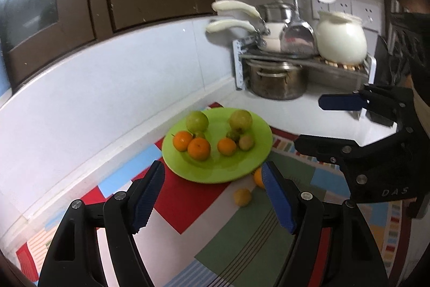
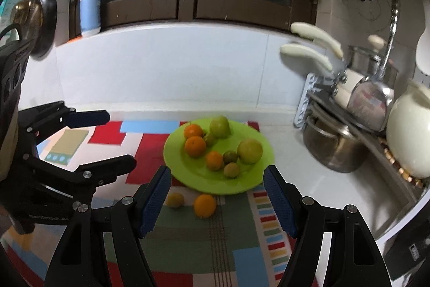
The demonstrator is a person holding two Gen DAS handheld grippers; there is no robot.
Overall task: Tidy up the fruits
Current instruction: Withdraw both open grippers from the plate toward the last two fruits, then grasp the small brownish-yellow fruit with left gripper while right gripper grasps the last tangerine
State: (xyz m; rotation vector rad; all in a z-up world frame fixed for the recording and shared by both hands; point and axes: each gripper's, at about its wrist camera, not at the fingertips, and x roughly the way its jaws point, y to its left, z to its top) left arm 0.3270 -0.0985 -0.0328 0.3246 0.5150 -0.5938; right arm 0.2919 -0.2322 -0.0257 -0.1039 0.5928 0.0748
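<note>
Lime-green, the plate [image 2: 242, 182] sits just above centre in your right wrist view, on the patchwork mat [image 2: 204, 246] that covers the white bench [image 2: 309, 187]. On it you have three oranges [image 2: 195, 146], two big green fruits [image 2: 250, 151] and a few smaller greenish ones clustered between them. Two fruits lie off the plate on the mat, just below its near rim: an orange [image 2: 205, 205] and, to its left, a small yellow fruit [image 2: 175, 199], near each other but apart.

Your right gripper [image 2: 217, 203] fills the bottom of that frame with its blue pads spread wide and nothing between them; the loose orange shows in the gap. Your left gripper [image 1: 213, 198], at the bottom of its own view, is likewise spread and empty, hovering short of the plate [image 1: 193, 168]. There the loose orange [image 1: 258, 177] is partly hidden behind the pad on the frame's right.

At the right of both frames stands a rack [image 2: 349, 123] with pots and a white jug [image 2: 408, 144].
</note>
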